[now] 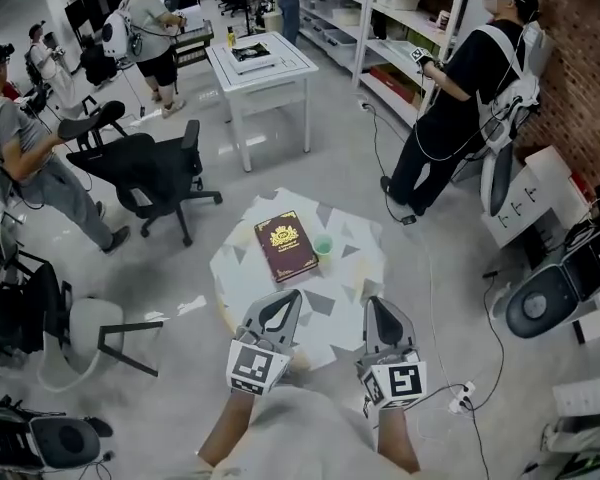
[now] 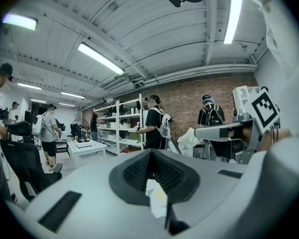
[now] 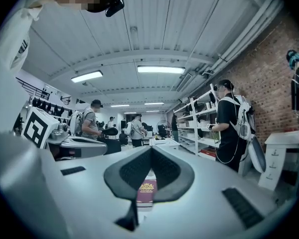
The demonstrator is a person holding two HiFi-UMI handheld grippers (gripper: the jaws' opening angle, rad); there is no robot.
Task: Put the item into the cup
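Observation:
A small green cup (image 1: 323, 247) stands on the round white patterned table (image 1: 355, 268), right beside a maroon book (image 1: 286, 246) with a gold emblem. My left gripper (image 1: 284, 300) and right gripper (image 1: 375, 307) hover over the table's near edge, side by side, both pointing toward the book. Each is shut with nothing held. Through the pad gap of the right gripper (image 3: 150, 154) I see the maroon book (image 3: 145, 190). The left gripper (image 2: 152, 156) shows only a bit of the table top (image 2: 154, 195) through its gap. No small loose item is visible.
A black office chair (image 1: 150, 173) and a white chair (image 1: 80, 338) stand left of the table. A person in black (image 1: 460, 98) works at shelves at the back right. A white square table (image 1: 265, 68) is further back. Boxes, chairs and cables (image 1: 460, 393) lie on the right.

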